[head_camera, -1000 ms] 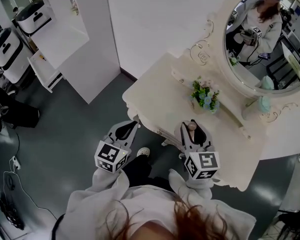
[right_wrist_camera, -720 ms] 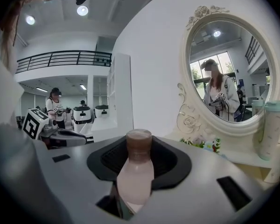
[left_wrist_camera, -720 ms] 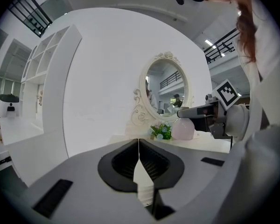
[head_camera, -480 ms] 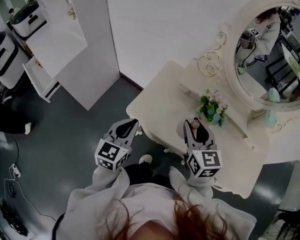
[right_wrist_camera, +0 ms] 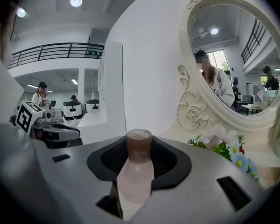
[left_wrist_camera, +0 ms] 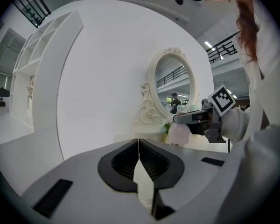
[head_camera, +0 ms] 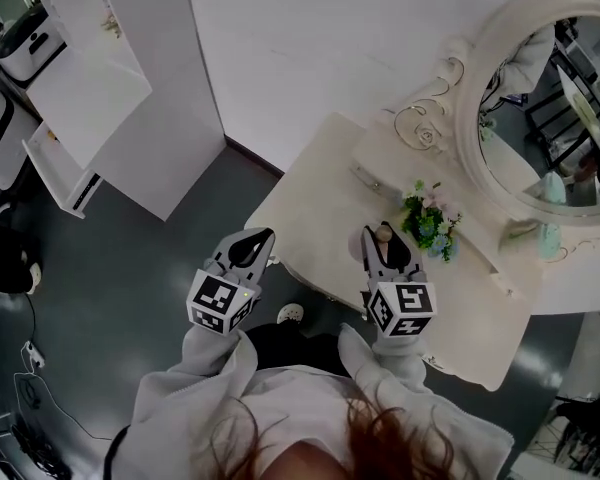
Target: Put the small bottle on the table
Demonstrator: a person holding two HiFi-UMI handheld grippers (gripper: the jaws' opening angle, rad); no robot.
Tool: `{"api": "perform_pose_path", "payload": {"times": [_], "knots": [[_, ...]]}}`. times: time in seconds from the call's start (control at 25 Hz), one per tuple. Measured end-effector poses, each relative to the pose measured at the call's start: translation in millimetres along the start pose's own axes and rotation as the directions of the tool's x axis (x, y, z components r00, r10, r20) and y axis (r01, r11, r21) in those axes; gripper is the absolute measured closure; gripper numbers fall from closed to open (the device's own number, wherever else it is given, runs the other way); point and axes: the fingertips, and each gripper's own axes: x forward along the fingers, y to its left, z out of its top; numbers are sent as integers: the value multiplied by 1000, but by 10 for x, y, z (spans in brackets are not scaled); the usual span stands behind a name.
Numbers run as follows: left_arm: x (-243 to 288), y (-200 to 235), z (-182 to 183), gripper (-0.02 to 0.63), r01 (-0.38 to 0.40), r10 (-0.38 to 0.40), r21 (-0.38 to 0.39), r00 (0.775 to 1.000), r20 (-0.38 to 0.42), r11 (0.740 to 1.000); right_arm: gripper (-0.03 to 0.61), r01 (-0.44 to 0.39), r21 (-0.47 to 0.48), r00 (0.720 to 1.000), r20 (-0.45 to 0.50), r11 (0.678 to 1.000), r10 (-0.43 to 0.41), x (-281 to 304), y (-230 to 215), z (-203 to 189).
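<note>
Your right gripper (head_camera: 383, 240), jaws part-closed on the small bottle (right_wrist_camera: 136, 174), holds it over the worktop (head_camera: 310, 193) near the flowers (head_camera: 429, 224), evidently for setting down, while your left gripper (head_camera: 250, 245), closed and empty, waits well apart from the flowers.

Head view steeply down from overhead; gripper views low, close, facing forward; all share mirror (head_camera: 540, 118).

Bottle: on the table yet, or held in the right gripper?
Held. The right gripper's jaws clamp the bottle upright, over the table; whether its base touches cannot be told.
</note>
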Motion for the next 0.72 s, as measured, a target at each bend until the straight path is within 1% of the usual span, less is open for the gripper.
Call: {"api": "perform_pose_path", "payload": {"times": [0.12, 0.28, 0.44, 0.72], "knots": [[172, 70, -57, 595, 9, -9, -4, 1000, -17, 1000, 425, 7, 0, 1000, -18, 1000, -7, 195, -103, -96], [359, 174, -124, 595, 8, -8, -14, 999, -33, 1000, 425, -7, -10, 1000, -12, 1000, 7, 454, -176, -178], [533, 287, -181, 595, 1, -2, -22, 999, -46, 1000, 425, -33, -16, 999, -3, 999, 33, 724, -202, -216], [854, 422, -286, 595, 25, -26, -6, 997, -76, 1000, 425, -84, -42, 996, -9, 996, 84, 1177, -201, -318]]}}
